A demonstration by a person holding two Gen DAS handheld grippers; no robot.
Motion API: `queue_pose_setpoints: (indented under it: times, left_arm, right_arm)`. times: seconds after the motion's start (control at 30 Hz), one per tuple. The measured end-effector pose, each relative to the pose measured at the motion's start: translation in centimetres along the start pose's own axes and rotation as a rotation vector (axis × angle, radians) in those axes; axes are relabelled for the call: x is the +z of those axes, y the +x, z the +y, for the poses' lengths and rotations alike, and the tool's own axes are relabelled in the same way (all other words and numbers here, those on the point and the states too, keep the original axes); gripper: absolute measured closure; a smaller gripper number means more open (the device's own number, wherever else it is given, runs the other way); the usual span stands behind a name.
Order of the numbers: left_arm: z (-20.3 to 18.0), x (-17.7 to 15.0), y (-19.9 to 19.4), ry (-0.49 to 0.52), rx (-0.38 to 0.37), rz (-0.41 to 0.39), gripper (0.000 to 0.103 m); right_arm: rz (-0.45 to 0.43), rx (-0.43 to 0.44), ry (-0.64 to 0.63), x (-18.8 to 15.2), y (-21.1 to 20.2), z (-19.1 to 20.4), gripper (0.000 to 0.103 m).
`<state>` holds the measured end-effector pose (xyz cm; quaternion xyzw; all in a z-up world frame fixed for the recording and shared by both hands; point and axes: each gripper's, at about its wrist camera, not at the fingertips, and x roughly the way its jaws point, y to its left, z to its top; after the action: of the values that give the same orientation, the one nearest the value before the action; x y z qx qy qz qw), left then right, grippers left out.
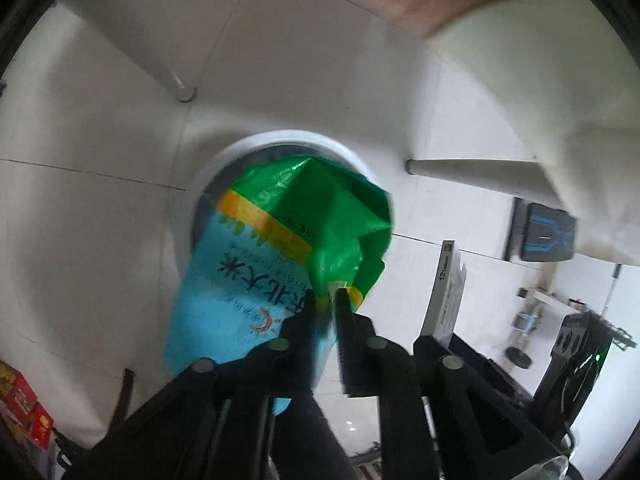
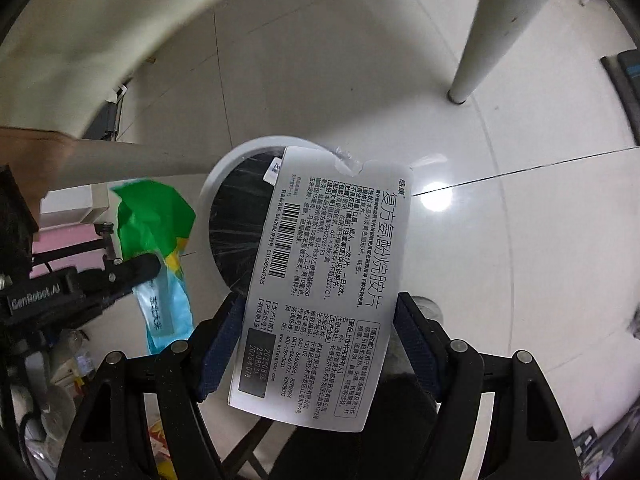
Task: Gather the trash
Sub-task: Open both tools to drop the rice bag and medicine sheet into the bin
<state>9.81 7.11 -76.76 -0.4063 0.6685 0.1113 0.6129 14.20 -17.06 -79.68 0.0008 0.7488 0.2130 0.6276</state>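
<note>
Dropping both pieces cleanly means centring each over the round white bin with the black liner [image 2: 236, 236] before letting go. The left gripper [image 1: 325, 300] stands narrowly parted with the crumpled green-and-blue plastic bag [image 1: 280, 264] between its jaws, hanging above the bin's mouth. The right gripper [image 2: 320, 340] clamps the flat white printed medicine box [image 2: 320, 292] by its edges, just over the rim; it should move further inward first.

Bin mouth [image 2: 224, 168] partly covered by medicine box [image 2: 320, 288]; flanked by table legs [image 2: 476, 40], open floor [image 2: 520, 240] beyond.
</note>
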Motion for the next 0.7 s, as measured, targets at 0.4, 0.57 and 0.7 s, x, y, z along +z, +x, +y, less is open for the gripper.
queue_pose_setpoints:
  times: [0.4, 0.57, 0.7]
  left_arm:
    - [2.2, -0.8, -2.2, 0.026, 0.126, -0.135, 0.006]
    - [2.7, -2.7, -3.2, 0.116, 0.313, -0.266, 0.006]
    - [2.8, -3.7, -3.1, 0.130, 0.342, -0.241, 0.006]
  right_arm:
    - [0.070, 0.033, -0.025, 1.2, 6.0, 0.7, 0.000]
    - [0.024, -0.090, -0.093, 0.6, 5.0, 2.0, 0.000]
    - [0.000, -0.210, -0.140, 0.1, 4.3, 2.8, 0.000]
